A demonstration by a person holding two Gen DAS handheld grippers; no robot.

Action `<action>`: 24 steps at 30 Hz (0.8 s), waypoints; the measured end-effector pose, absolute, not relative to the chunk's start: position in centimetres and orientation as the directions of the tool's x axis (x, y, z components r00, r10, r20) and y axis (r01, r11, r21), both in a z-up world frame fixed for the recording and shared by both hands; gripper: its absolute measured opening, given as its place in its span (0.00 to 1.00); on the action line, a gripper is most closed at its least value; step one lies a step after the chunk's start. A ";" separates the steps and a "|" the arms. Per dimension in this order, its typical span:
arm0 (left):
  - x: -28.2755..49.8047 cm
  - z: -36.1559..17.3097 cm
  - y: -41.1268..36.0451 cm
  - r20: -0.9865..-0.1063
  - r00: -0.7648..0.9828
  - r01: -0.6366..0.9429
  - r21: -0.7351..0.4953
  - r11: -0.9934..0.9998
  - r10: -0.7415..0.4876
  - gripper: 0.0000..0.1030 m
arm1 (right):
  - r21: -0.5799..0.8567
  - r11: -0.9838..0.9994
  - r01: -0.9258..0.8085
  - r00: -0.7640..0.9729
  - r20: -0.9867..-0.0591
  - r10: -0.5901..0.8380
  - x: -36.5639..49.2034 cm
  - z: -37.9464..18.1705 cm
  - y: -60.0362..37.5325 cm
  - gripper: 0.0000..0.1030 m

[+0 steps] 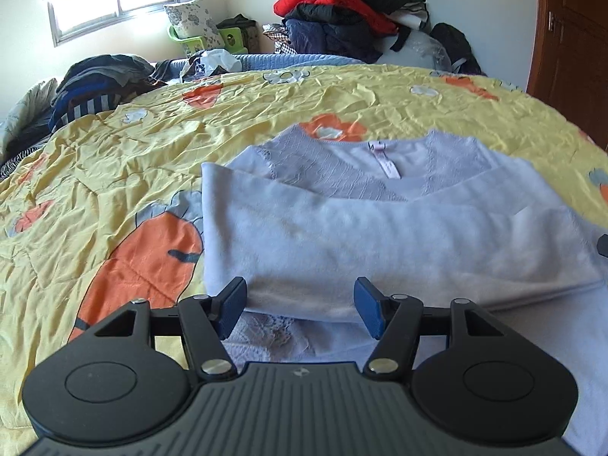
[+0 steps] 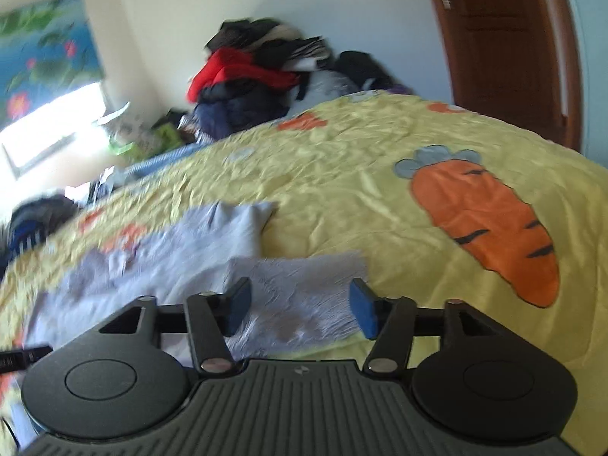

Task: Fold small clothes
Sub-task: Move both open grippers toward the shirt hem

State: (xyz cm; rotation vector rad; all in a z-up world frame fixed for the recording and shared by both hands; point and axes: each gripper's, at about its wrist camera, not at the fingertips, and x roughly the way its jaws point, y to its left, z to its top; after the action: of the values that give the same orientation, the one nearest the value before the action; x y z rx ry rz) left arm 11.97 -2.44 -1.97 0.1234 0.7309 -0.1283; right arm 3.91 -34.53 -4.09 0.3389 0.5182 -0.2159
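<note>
A pale lilac top (image 1: 380,235) lies on the yellow carrot-print bedspread (image 1: 114,159), its lower part folded up over the body, the lace neckline and label showing at the far side. My left gripper (image 1: 300,304) is open and empty, its blue pads on either side of the near folded edge. In the blurred right wrist view the same top (image 2: 197,262) lies to the left, with a textured lilac sleeve (image 2: 300,296) spread out flat. My right gripper (image 2: 300,304) is open and empty just over that sleeve.
A pile of dark and striped clothes (image 1: 95,83) lies at the bed's far left. A heap of jackets, one red (image 1: 334,3), is stacked by the far wall. A wooden door (image 1: 570,38) stands at right. A window (image 1: 114,3) is at the far left.
</note>
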 end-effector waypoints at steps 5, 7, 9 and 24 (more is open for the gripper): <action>11.4 -2.1 -2.5 -0.663 0.746 0.159 0.084 0.984 -0.064 0.62 | 0.236 0.920 0.313 0.853 -0.495 -0.164 2.9 -3.0 -34.1 0.59; 11.2 -2.2 -2.6 -0.663 0.747 0.154 0.084 0.985 -0.060 0.63 | 0.196 0.950 0.243 0.866 -0.485 -0.121 2.6 -2.4 -33.1 0.65; 11.0 -2.2 -2.4 -0.667 0.743 0.141 0.068 0.988 -0.060 0.63 | 0.158 0.974 0.163 0.861 -0.505 -0.062 2.8 -2.6 -32.0 0.70; 7.4 -2.7 0.2 -0.698 0.713 0.112 0.016 0.994 -0.069 0.67 | 0.140 0.984 0.105 0.814 -0.581 -0.004 0.8 -3.6 -30.9 0.77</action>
State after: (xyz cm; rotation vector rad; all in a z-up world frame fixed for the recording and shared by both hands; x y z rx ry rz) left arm 7.37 0.16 -2.69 0.0582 0.7706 -0.1001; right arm 0.75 -30.91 -3.55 0.1694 0.6180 -0.0588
